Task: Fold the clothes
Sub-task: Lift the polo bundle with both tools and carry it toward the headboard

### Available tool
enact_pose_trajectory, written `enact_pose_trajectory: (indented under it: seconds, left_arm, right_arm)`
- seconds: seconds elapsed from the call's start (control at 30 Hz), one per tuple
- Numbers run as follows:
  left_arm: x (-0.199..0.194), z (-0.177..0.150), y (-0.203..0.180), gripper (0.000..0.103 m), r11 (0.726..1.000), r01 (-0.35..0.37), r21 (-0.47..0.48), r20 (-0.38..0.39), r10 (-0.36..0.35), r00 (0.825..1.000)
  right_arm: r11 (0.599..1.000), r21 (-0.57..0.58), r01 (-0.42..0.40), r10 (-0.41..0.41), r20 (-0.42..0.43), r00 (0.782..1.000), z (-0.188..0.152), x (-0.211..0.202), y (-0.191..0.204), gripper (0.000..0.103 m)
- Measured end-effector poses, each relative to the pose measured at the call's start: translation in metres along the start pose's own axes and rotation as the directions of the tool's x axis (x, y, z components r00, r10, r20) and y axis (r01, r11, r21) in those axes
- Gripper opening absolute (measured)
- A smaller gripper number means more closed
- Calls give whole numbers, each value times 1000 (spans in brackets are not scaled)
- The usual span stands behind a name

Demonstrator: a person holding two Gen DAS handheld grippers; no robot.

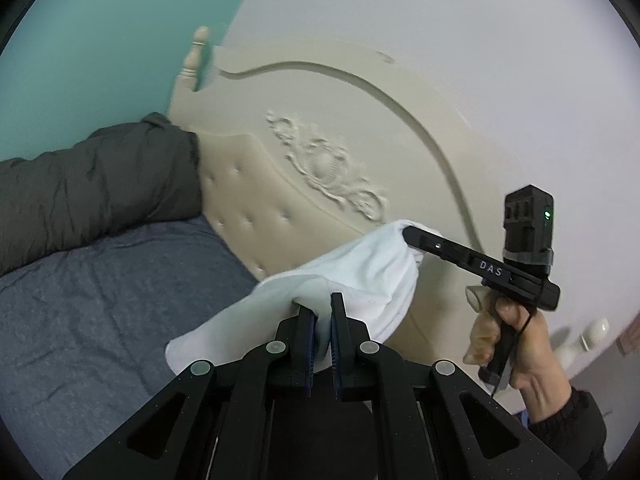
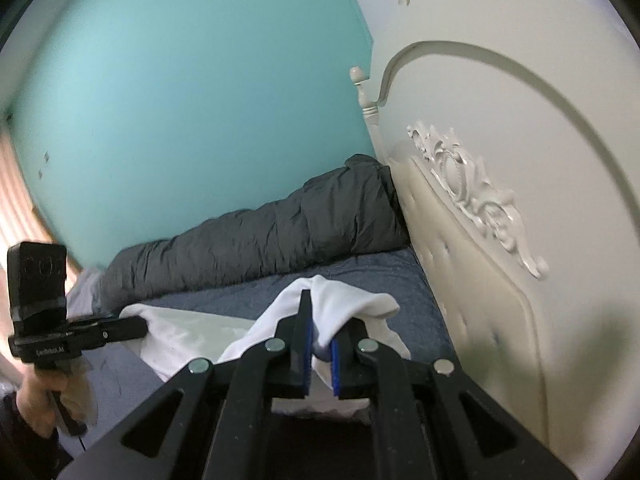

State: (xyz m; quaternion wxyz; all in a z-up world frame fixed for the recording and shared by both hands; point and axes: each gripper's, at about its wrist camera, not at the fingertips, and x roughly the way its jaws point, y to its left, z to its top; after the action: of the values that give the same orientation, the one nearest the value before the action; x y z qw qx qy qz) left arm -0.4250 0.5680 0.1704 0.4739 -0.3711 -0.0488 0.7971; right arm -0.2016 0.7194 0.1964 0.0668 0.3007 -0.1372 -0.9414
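Observation:
A white garment (image 1: pixel 360 272) hangs stretched between my two grippers above the bed. In the left wrist view my left gripper (image 1: pixel 321 303) is shut on one edge of the cloth, which drapes over its fingers. To the right, a hand holds my right gripper (image 1: pixel 410 235), its tip shut on another part of the same cloth. In the right wrist view my right gripper (image 2: pixel 326 312) pinches a bunched fold of the white garment (image 2: pixel 188 332), and my left gripper (image 2: pixel 138 326) grips the cloth's far-left end. The garment's lower part is hidden behind the gripper bodies.
A blue-grey bed sheet (image 1: pixel 100 300) lies below. A dark grey duvet (image 2: pixel 260 240) is rolled along the teal wall (image 2: pixel 180 100). A cream carved headboard (image 1: pixel 320 160) stands close behind the cloth, with the padded headboard (image 2: pixel 480 280) just to the right.

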Motion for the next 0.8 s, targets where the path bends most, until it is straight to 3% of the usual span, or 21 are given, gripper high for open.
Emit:
enact_pose_trajectory:
  seconds: [0.37, 0.8]
  left_arm:
    - [-10, -121, -25, 7, 1000, 9, 23, -108, -6, 994]
    - [-21, -235, -3, 7, 997, -14, -79, -143, 3, 990]
  right_arm:
    - [994, 35, -106, 109, -112, 988, -116, -36, -4, 6]
    - [987, 74, -139, 150, -162, 975, -206, -48, -4, 6]
